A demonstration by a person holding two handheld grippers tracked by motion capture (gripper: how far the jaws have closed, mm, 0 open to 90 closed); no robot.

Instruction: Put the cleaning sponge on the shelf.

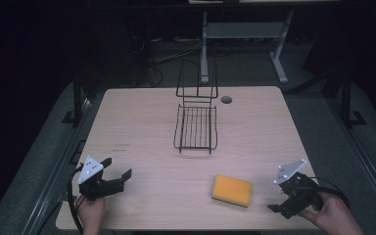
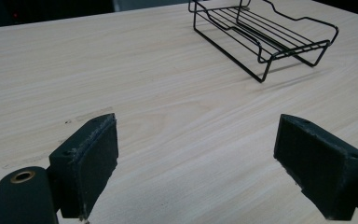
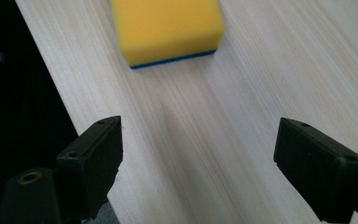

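Both grippers rest spread wide on the desk (image 1: 142, 127) — the right gripper (image 1: 286, 198) just short of the yellow sponge (image 1: 232, 190), the left gripper (image 1: 119, 175) well short of the wire rack (image 1: 196, 128).

table (image 1: 142, 127) | wire rack (image 1: 196, 128) centre, toward 12 | sponge (image 1: 232, 190) at 5 of rack | left gripper (image 1: 118, 176) at 8 | right gripper (image 1: 275, 193) at 4, sponge between grippers

- The room is dark; light falls mainly on a pale wooden table (image 1: 142, 122).
- A round hole (image 1: 226, 100) sits near its far edge.
- Behind stands a grey desk frame (image 1: 245, 34), with cables (image 1: 169, 54) on the dark floor (image 1: 323, 127).
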